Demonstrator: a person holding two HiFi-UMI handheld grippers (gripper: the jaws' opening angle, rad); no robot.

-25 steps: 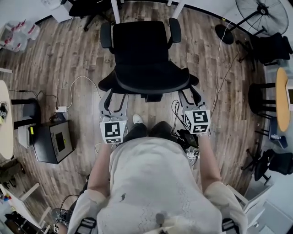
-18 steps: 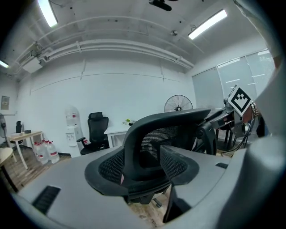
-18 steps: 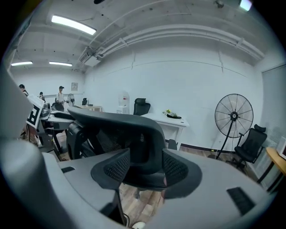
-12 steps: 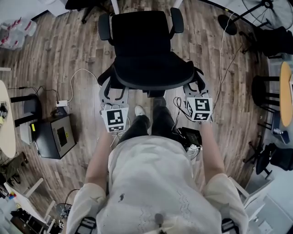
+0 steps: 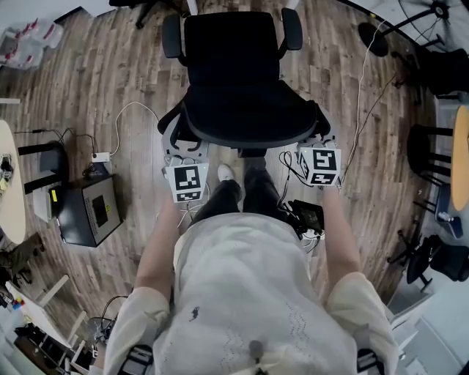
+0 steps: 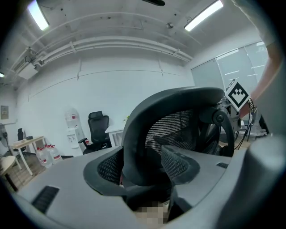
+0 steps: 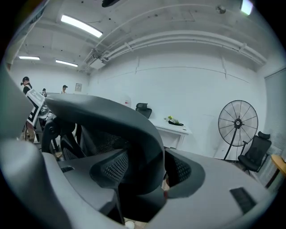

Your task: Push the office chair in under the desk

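Nearly there, by the look of it: the chair [image 5: 231, 51] stands with its seat front level with two white legs [image 5: 193, 6] at the far edge of the head view. These are probably the bench's, though the benchtop itself is out of frame.

The left claw [image 6: 144, 164] and right claw [image 7: 147, 169] each straddle the backrest [image 5: 249, 117] rim at its near corners. Both sets of jaws are opening and spread wide, with no firm clamp showing.

Most of the push appears done; how much travel remains cannot be told. The armrests [image 5: 171, 36] look a tight fit between the legs.

On the wood floor [image 5: 132, 73], a white cable [image 5: 121, 117] and black box [image 5: 88, 220] lie well left, and a fan base [image 5: 372, 33] well right — all clear of the chair's path.
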